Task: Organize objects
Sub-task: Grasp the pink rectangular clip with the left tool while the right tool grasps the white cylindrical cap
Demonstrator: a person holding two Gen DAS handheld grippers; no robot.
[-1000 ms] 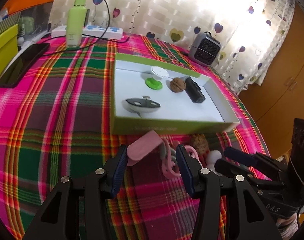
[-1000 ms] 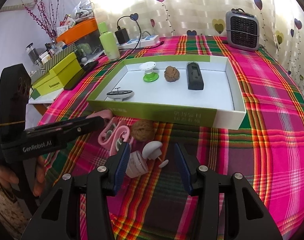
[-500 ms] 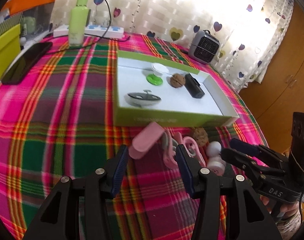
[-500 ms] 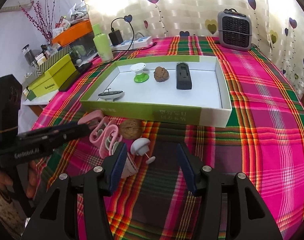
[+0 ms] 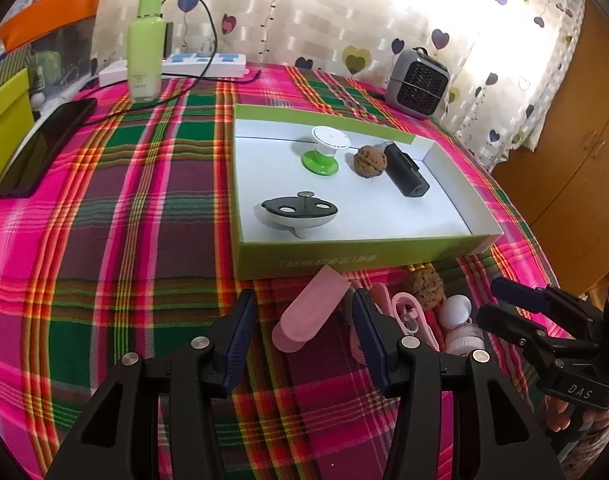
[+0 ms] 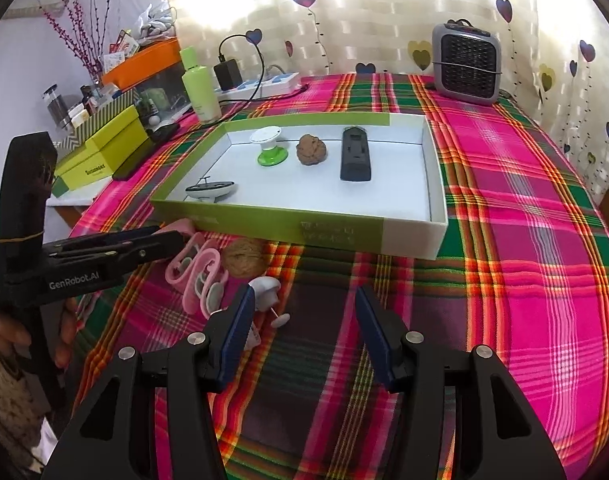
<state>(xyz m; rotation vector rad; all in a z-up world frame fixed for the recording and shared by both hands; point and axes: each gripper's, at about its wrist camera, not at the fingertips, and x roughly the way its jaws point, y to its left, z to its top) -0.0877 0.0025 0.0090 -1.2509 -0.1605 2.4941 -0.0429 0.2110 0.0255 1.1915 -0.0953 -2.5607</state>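
Two hand-held grippers, the left gripper [image 5: 302, 330] half open around a pink clip [image 5: 310, 314] and the right gripper [image 6: 302, 326] half open and empty, hover near a green tray [image 5: 344, 252] on a plaid tablecloth [image 5: 104, 240].

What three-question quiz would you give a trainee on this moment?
1. True or false: the tray holds four things.
2. What shows between the fingers of the left tool in its own view? A. pink case B. bottle C. phone
3. How many walnuts lie on the cloth outside the tray?
Key: 1 true; 2 A; 3 one.
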